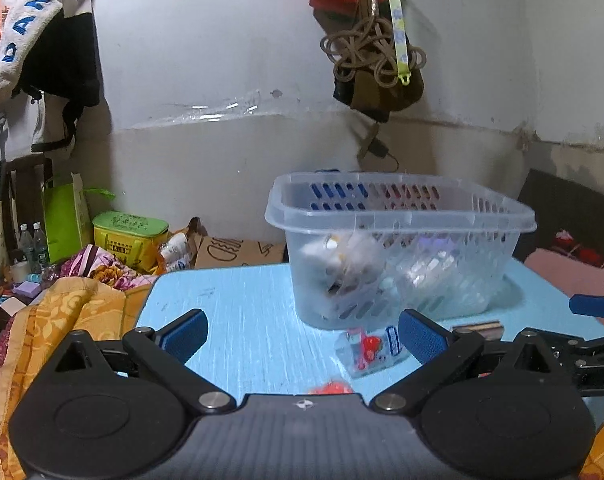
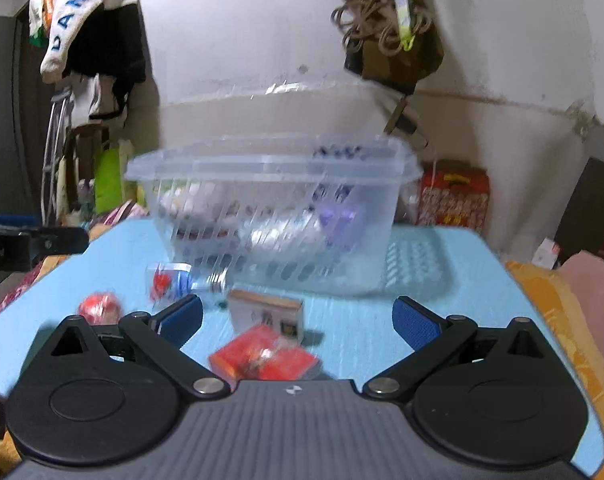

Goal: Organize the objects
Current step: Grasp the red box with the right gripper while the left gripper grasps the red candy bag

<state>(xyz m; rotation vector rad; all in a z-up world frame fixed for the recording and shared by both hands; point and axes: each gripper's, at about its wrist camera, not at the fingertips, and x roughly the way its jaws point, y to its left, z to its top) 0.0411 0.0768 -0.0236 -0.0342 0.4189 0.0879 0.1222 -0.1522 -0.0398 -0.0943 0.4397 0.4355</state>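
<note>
Blue letters "DAN" and "GROU" run down the white sleeve (image 1: 25, 28) hanging on the wall; "DA" shows on the right gripper's black body (image 1: 600, 364). Other labels are unreadable.

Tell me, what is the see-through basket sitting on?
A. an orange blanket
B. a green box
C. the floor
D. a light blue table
D. The clear plastic basket stands right on the light blue table, with small things lying loose on the table in front of it, like the red packet and the little white box.
</note>
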